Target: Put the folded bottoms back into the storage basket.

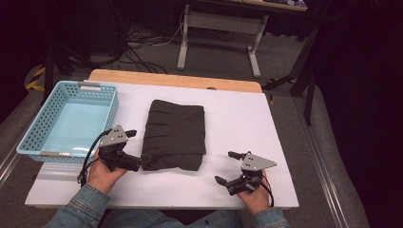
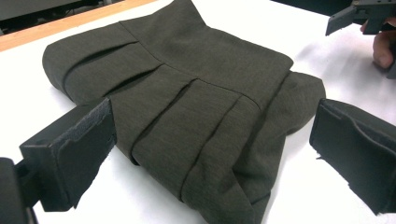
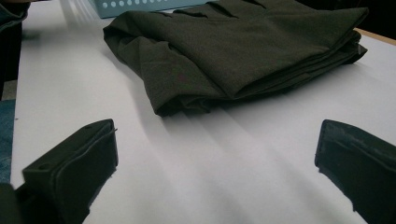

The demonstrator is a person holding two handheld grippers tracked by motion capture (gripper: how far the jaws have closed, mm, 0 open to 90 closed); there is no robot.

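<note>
We hold left gripper (image 1: 134, 148) fingers spread wide, folded skirt (image 1: 175, 134) corner between them. Right gripper (image 1: 227, 167) fingers also released, skirt well ahead. Risk: we pinch top pleat only, fold unravels short of basket (image 1: 33, 130).

A light blue perforated plastic basket (image 1: 35, 128) sat empty at the left edge of the white rectangular tabletop (image 1: 237, 118). A strip of bare light wood (image 1: 176, 78) showed along the far edge. Beyond it, on the grey carpeted floor (image 1: 218, 61), stood the 2 pale metal legs of a desk (image 1: 183, 45) among tangled black cables (image 1: 138, 40).
</note>
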